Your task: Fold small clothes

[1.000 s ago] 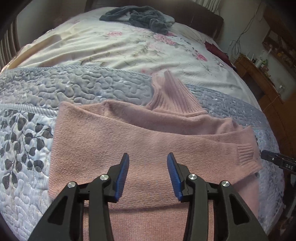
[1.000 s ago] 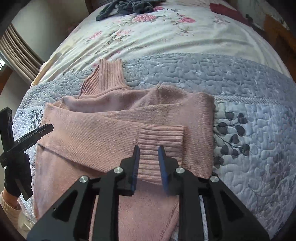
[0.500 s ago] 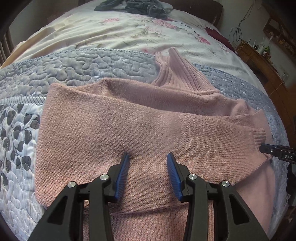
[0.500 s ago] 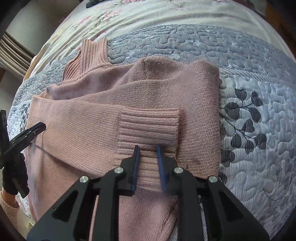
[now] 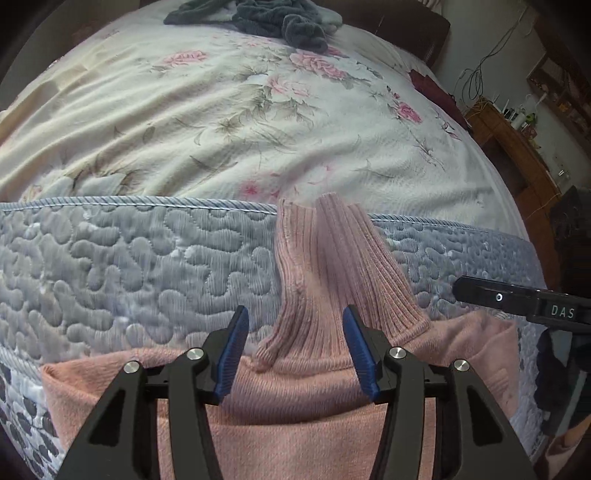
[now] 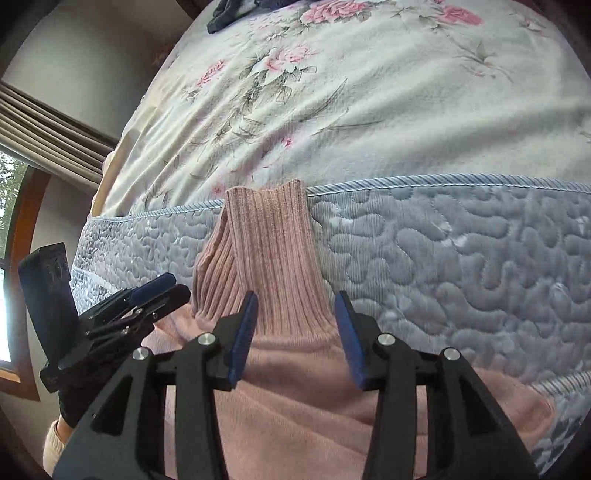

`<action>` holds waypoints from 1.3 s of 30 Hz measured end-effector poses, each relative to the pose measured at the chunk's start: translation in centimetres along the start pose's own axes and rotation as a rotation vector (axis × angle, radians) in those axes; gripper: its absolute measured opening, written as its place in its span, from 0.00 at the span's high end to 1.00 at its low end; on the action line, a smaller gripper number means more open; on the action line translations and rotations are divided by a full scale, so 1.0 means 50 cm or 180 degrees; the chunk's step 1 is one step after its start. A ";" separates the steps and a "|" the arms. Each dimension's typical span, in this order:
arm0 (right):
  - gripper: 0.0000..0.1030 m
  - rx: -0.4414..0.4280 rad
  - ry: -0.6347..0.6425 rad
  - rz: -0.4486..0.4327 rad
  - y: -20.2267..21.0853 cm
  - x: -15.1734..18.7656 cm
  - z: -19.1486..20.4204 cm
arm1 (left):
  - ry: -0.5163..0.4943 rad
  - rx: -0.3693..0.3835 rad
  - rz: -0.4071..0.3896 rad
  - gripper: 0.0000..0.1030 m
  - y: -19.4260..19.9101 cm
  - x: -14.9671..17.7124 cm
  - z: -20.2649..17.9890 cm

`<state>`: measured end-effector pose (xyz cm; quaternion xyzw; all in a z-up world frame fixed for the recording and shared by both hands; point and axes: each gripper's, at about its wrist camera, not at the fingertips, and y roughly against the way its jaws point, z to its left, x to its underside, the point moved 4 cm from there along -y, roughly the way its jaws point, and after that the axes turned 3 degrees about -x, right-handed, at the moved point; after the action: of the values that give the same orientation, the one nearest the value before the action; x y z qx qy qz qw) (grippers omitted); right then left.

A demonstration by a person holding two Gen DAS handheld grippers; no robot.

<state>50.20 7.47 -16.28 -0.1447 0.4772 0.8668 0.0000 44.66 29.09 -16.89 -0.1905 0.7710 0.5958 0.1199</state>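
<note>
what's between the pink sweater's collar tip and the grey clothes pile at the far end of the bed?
Only bare floral bedspread. In the left wrist view nothing lies on it between the ribbed collar and the grey pile.

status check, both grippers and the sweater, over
Left gripper open, right gripper open, both empty at the ribbed collar. Pink knit sweater flat on the grey quilted bedspread, partly folded. Nothing in the way.

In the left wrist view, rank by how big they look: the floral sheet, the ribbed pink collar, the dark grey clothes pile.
1. floral sheet, clearly largest.
2 and 3. ribbed pink collar and dark grey clothes pile: alike in apparent size, and the collar lies far nearer, so unranked.
</note>
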 end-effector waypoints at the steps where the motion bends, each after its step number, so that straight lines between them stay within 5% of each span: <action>1: 0.57 -0.0022 -0.0034 0.0015 -0.018 -0.009 -0.004 | 0.0020 0.0019 0.0052 0.48 -0.017 -0.003 -0.001; 5: 0.56 -0.0039 -0.0084 0.0025 -0.064 -0.031 -0.018 | 0.0040 -0.0062 0.0148 0.48 -0.065 -0.014 0.009; 13: 0.53 -0.0088 -0.0162 -0.0004 -0.115 -0.071 -0.035 | 0.0077 0.0204 0.0113 0.51 -0.112 -0.044 -0.005; 14: 0.61 -0.0087 -0.0162 0.0000 -0.120 -0.074 -0.035 | 0.0100 0.0197 0.0096 0.53 -0.115 -0.047 -0.006; 15: 0.70 -0.0071 -0.0142 0.0006 -0.122 -0.076 -0.035 | 0.0119 0.0213 0.0081 0.67 -0.116 -0.049 -0.006; 16: 0.93 -0.0135 -0.0138 0.0044 -0.126 -0.077 -0.033 | 0.0144 0.0251 0.0087 0.84 -0.118 -0.050 -0.005; 22: 0.93 -0.0374 -0.0035 -0.0296 -0.037 -0.066 -0.025 | 0.0211 0.0512 -0.0219 0.89 -0.060 -0.053 -0.002; 30: 0.93 -0.0679 0.0415 -0.0630 0.106 0.033 0.014 | -0.0051 0.1014 -0.0706 0.89 0.090 0.014 -0.041; 39: 0.93 -0.0558 0.0872 -0.0627 0.151 0.205 0.050 | -0.0328 0.1184 -0.0690 0.89 0.161 0.158 -0.038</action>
<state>38.73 3.99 -11.33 -0.3069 0.3789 0.8730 0.0073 34.12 27.81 -12.64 -0.2162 0.8355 0.4358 0.2556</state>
